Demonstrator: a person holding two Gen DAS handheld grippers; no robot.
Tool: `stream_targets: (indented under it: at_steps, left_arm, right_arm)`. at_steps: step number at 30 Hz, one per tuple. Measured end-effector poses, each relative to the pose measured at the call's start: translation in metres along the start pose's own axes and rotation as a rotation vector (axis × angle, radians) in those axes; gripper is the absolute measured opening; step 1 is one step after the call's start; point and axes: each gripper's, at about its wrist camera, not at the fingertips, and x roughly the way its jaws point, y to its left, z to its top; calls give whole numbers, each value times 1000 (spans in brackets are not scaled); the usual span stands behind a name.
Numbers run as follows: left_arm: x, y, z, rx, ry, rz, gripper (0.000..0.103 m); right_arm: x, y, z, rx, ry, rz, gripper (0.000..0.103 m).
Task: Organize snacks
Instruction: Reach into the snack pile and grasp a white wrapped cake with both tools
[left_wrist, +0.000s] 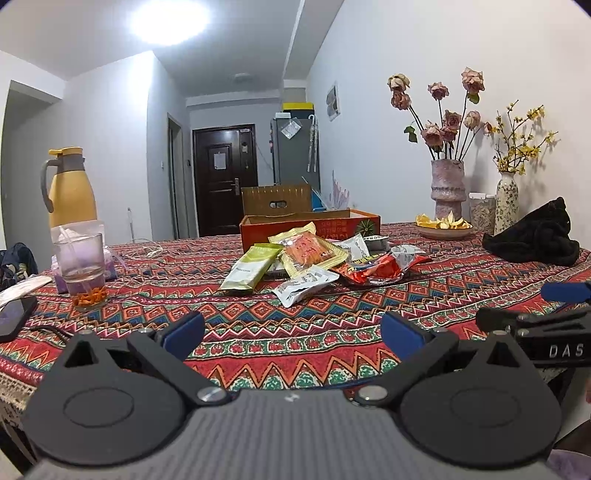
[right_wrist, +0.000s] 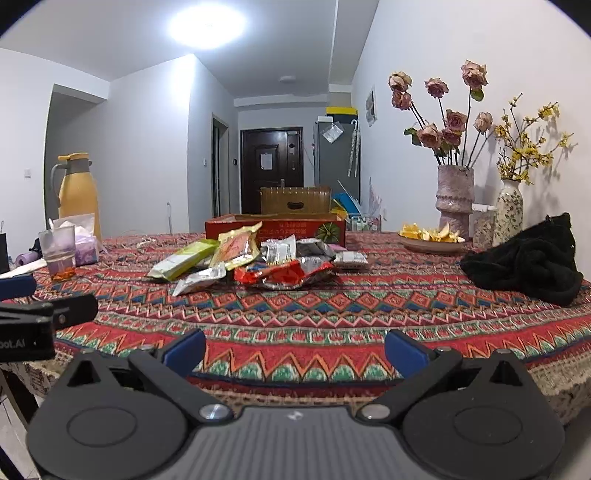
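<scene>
A heap of snack packets lies mid-table: a green packet (left_wrist: 251, 267) (right_wrist: 184, 258), a yellow-orange packet (left_wrist: 310, 251) (right_wrist: 238, 245), a silver packet (left_wrist: 304, 282) (right_wrist: 201, 278) and a red crinkled packet (left_wrist: 373, 271) (right_wrist: 280, 275). Behind the heap stands an open red cardboard box (left_wrist: 310, 225) (right_wrist: 275, 227). My left gripper (left_wrist: 291, 334) hangs open over the near table edge, well short of the heap, nothing between its blue fingers. My right gripper (right_wrist: 295, 349) is likewise open and empty, at the table's front edge. Each gripper's tip shows at the side of the other's view.
A patterned tablecloth (left_wrist: 295, 332) covers the table. On the left are a glass (left_wrist: 83, 269), a yellow jug (left_wrist: 70, 188) and a phone (left_wrist: 14, 317). On the right are a black cloth bundle (right_wrist: 524, 258), a dish of orange peel (right_wrist: 430, 236) and two vases of flowers (right_wrist: 456, 199).
</scene>
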Motion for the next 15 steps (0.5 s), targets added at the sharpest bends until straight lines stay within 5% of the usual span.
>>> stream_targets:
  at_steps: [15]
  left_arm:
    - [80,19,23,-3,57,-35,103]
  right_arm:
    - [61,-3,28,9,7,-21,103]
